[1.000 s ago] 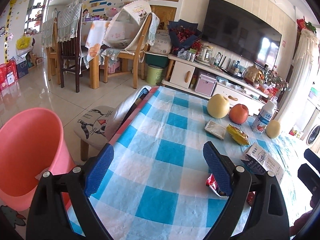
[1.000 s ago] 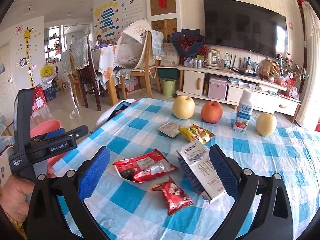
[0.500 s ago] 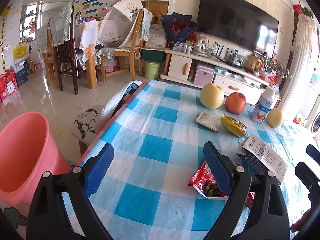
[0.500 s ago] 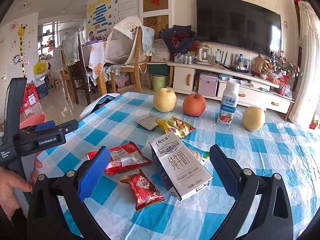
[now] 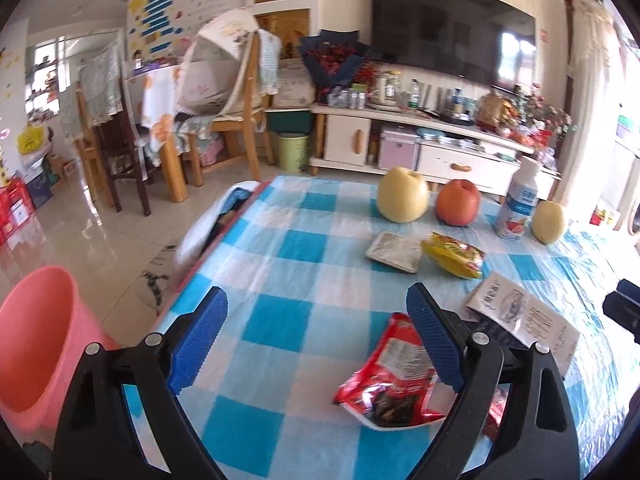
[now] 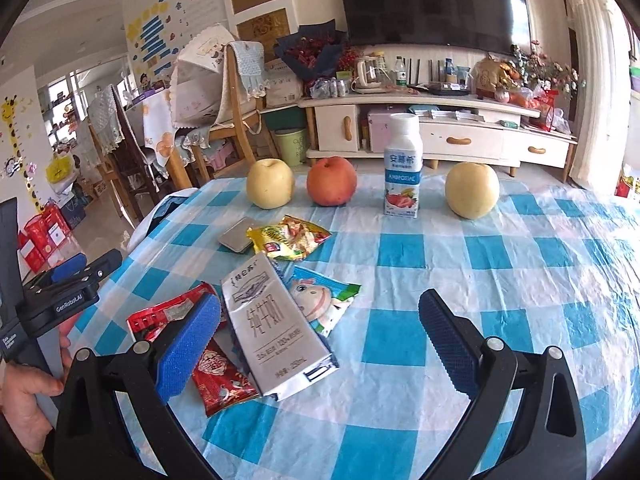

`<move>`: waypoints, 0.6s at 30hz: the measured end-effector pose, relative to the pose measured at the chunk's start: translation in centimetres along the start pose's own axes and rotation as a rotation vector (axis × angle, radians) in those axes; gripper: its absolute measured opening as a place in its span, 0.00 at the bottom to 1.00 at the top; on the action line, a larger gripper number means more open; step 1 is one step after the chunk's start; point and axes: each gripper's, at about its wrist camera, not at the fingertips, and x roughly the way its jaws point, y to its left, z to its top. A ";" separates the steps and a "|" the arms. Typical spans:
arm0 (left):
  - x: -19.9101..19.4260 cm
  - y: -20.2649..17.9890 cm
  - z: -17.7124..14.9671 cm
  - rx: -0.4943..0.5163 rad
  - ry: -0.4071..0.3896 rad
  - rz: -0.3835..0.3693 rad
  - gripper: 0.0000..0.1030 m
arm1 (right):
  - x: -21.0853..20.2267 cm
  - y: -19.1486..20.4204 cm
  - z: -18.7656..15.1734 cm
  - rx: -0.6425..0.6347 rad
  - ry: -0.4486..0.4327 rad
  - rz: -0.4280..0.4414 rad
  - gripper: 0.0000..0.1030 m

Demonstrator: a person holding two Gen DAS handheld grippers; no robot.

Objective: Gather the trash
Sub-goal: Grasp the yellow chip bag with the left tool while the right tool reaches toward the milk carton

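Note:
Trash lies on a blue-and-white checked table (image 6: 480,248). A large red wrapper (image 5: 394,376) lies by the right finger of my open left gripper (image 5: 316,344). In the right wrist view the same red wrapper (image 6: 172,312), a small red packet (image 6: 222,380), a grey milk carton (image 6: 272,324), a green cartoon wrapper (image 6: 324,300), a yellow snack bag (image 6: 286,236) and a grey pouch (image 6: 238,236) lie together. My right gripper (image 6: 320,340) is open and empty above the carton. A pink bin (image 5: 36,344) stands on the floor left of the table.
Two pears (image 6: 270,184) (image 6: 472,190), a red apple (image 6: 331,181) and a yoghurt bottle (image 6: 403,166) stand in a row at the table's far side. A stool (image 5: 160,276) stands by the left edge. Chairs, a TV cabinet and a green bin (image 5: 294,150) stand beyond.
Both grippers have moved forward over the table. The red wrapper now lies near my left gripper's right finger; the milk carton lies closer between my right gripper's fingers. Both stay open.

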 end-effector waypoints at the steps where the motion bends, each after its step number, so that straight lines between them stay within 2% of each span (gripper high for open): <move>1: 0.2 -0.6 0.1 0.016 0.001 -0.027 0.89 | 0.0 -0.6 0.1 0.012 0.002 -0.003 0.95; 4: 1.1 -2.1 0.5 0.045 0.015 -0.107 0.89 | 0.0 -2.1 0.7 0.053 0.013 0.001 0.95; 10: 3.5 -3.9 1.7 0.011 0.085 -0.289 0.89 | 0.9 -4.3 0.9 0.103 0.074 -0.002 0.95; 13: 4.8 -5.8 3.5 0.060 0.109 -0.358 0.89 | 1.5 -5.0 0.8 0.125 0.106 0.002 0.95; 16: 7.4 -8.8 5.2 0.145 0.190 -0.441 0.89 | 1.9 -5.6 0.7 0.155 0.132 0.019 0.95; 18: 9.2 -10.4 5.6 0.204 0.241 -0.446 0.89 | 1.9 -6.1 0.7 0.168 0.135 0.023 0.95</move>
